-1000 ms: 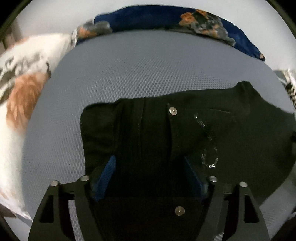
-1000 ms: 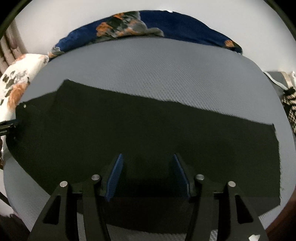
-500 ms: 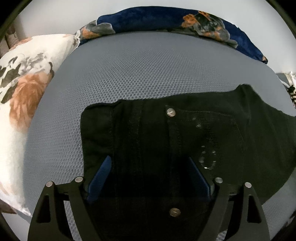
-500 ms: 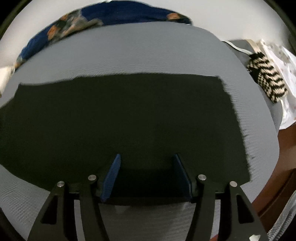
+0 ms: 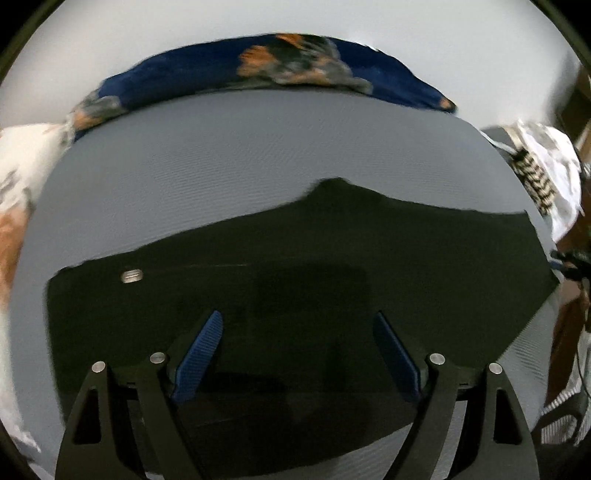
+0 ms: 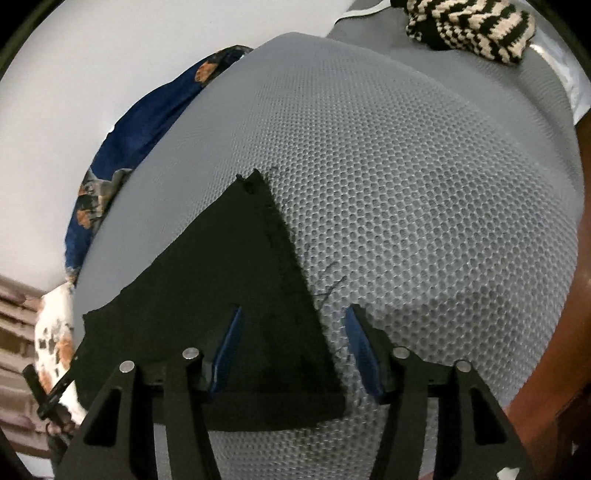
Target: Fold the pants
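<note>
The black pants (image 5: 332, 266) lie flat across the grey mesh bed (image 5: 258, 147), with a metal waist button (image 5: 132, 275) at the left. My left gripper (image 5: 297, 325) is open, its blue-padded fingers (image 5: 201, 350) spread just above the fabric. In the right wrist view the hem end of the black pants (image 6: 236, 280) lies on the grey mesh bed (image 6: 424, 221). My right gripper (image 6: 293, 325) is open and straddles the hem edge: one finger is over cloth, the other over bare mesh.
A navy floral blanket (image 5: 280, 70) lies along the far edge of the bed. A white floral pillow (image 5: 14, 192) is at the left. A black-and-cream knit item (image 6: 469, 22) sits at the right end. Brown wood (image 6: 554, 332) borders the bed's right side.
My left gripper has swung right from the waistband toward the middle of the pants. My right gripper has moved right along the leg to the hem end. Both stay open.
</note>
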`<state>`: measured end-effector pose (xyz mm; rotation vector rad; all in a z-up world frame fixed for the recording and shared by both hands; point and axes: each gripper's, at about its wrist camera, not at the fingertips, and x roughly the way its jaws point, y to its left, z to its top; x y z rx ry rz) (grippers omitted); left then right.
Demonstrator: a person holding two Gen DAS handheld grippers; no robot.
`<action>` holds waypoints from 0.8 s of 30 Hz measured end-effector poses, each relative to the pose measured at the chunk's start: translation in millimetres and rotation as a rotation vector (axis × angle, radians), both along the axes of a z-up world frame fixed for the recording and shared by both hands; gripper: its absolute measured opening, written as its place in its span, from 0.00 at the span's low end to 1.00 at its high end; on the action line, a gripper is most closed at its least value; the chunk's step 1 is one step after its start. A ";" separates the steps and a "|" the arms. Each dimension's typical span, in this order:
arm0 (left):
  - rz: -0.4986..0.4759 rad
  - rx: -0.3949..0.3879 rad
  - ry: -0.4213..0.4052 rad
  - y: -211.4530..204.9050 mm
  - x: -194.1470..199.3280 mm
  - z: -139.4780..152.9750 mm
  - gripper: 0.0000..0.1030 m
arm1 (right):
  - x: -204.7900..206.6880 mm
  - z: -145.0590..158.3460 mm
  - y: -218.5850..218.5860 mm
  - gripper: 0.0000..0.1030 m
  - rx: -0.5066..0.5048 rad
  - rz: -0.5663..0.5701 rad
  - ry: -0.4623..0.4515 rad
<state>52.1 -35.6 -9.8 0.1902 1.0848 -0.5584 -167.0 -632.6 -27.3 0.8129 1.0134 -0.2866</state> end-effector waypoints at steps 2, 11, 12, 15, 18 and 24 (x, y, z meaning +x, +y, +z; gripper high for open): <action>-0.027 0.007 0.018 -17.6 -2.0 -5.1 0.81 | -1.2 -2.3 -3.8 0.47 0.012 0.014 -0.010; -0.100 0.035 0.096 -70.1 -4.5 -34.4 0.81 | 9.2 -18.5 10.1 0.14 0.133 0.158 -0.072; -0.098 0.040 0.106 -73.8 -3.4 -38.7 0.81 | 9.7 -19.7 12.3 0.13 0.134 0.153 -0.078; -0.095 0.056 0.121 -77.2 -2.7 -48.8 0.81 | 9.0 -18.7 18.1 0.10 0.112 0.110 -0.079; -0.098 0.046 0.116 -76.2 -2.3 -45.2 0.81 | 22.6 -10.9 37.7 0.08 0.066 0.090 -0.074; -0.064 0.027 0.087 -57.7 4.8 -31.7 0.81 | 52.9 20.8 80.5 0.08 0.085 0.109 -0.165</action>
